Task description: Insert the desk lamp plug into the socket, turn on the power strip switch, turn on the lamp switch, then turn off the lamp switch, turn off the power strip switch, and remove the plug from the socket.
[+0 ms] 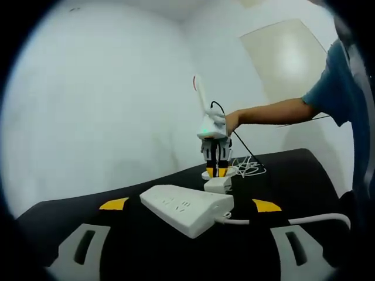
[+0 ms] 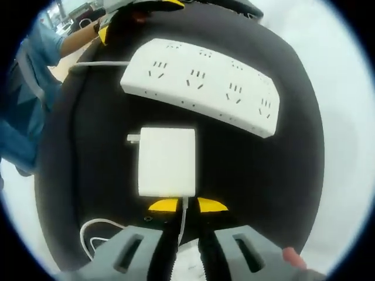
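The lamp's plug (image 2: 167, 162) is a white square adapter block with rounded corners, one metal prong showing at its upper-left corner and a thin white cord (image 2: 183, 218) leaving its near edge; it lies flat on the black table (image 2: 281, 175) just beside the white power strip (image 2: 202, 85), not plugged in. The right tongs (image 2: 180, 206) sit with yellow tips narrowly apart astride that cord, touching the plug's near edge. The left tongs (image 1: 190, 205) stand wide apart, just in front of the power strip.

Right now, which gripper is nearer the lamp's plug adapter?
Right. The right gripper sits at the plug adapter, jaws straddling its cord end. The left gripper is on the far side of the power strip, jaws spread wide.
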